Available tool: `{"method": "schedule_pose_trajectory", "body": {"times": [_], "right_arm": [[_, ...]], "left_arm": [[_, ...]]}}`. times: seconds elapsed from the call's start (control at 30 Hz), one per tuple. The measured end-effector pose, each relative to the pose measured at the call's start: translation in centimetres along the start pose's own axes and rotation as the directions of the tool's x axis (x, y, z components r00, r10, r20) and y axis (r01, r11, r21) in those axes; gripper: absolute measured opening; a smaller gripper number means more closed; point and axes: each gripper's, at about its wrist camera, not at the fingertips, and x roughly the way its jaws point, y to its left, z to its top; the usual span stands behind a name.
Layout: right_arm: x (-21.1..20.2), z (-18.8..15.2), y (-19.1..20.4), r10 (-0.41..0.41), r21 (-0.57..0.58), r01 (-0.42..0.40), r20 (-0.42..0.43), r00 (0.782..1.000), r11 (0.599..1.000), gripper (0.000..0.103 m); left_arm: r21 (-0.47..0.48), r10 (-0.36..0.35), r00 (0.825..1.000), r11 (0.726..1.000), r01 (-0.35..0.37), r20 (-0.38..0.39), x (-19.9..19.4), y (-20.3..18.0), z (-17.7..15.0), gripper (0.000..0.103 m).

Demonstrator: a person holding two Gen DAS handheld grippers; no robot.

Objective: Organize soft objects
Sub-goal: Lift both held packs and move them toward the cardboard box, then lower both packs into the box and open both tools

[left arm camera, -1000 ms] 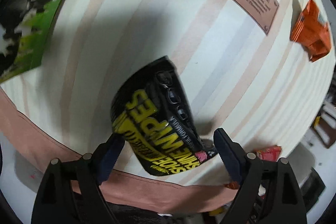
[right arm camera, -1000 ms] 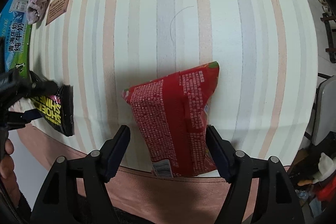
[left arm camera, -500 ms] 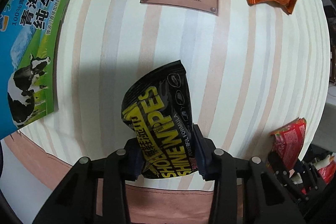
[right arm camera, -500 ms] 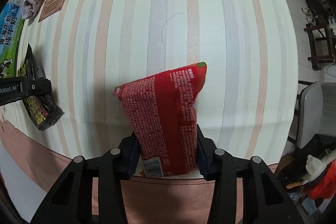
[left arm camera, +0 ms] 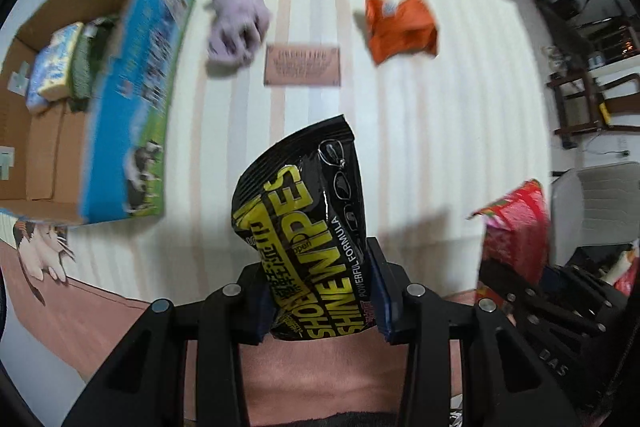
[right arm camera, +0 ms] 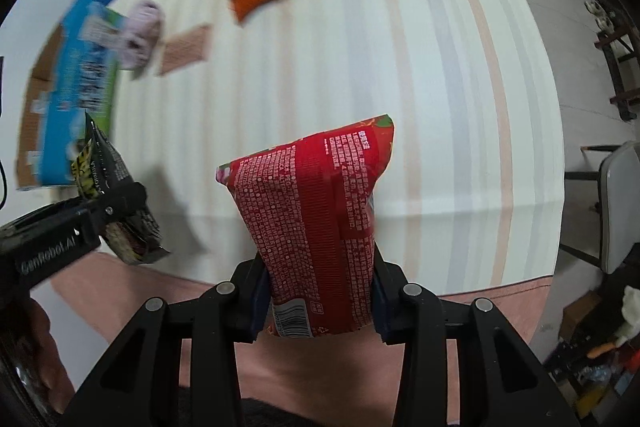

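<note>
Brown rectangular plaque (left arm camera: 302,65) lettering blurred past reading, open cardboard box (left arm camera: 36,147) cut off at frame's left edge, its printed blue side smeared

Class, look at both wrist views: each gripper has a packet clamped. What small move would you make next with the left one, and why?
Probably carry the black wipes pack leftward toward the open cardboard box. The left gripper is shut on it and it looks lifted off the striped cloth. The box already holds soft items, so it seems the likely destination. The right gripper holds the red packet, which can follow.
</note>
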Motion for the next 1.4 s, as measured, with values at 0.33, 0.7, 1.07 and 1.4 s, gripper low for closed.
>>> {"method": "schedule_pose_trajectory", "body": {"times": [0.33, 0.7, 1.07, 1.4], "right_arm": [[-9.4, 1.1, 7.0, 0.092, -0.075, -0.084, 0.110, 0.990, 0.994, 0.043], [-13.5, 6.2, 21.4, 0.217, -0.162, -0.188, 0.189, 0.958, 0.969, 0.043], [-4.5, 11.8, 37.3, 0.261, -0.157, -0.250, 0.058, 0.964, 0.956, 0.043], [6.2, 13.8, 43.1, 0.220, -0.091, -0.228, -0.082, 0.972, 0.970, 0.043]], "left_arm": [[0.002, -0.078, 0.986, 0.997, 0.079, 0.150, -9.9, 6.5, 1.5, 0.037], [-0.047, -0.049, 0.972, 0.997, 0.062, 0.231, -14.8, 20.1, 7.0, 0.037], [-0.146, 0.021, 1.000, 0.989, -0.018, 0.021, -9.5, 35.7, 11.7, 0.037], [-0.158, 0.023, 0.985, 0.986, -0.050, -0.170, -2.3, 41.5, 13.2, 0.037]]}}
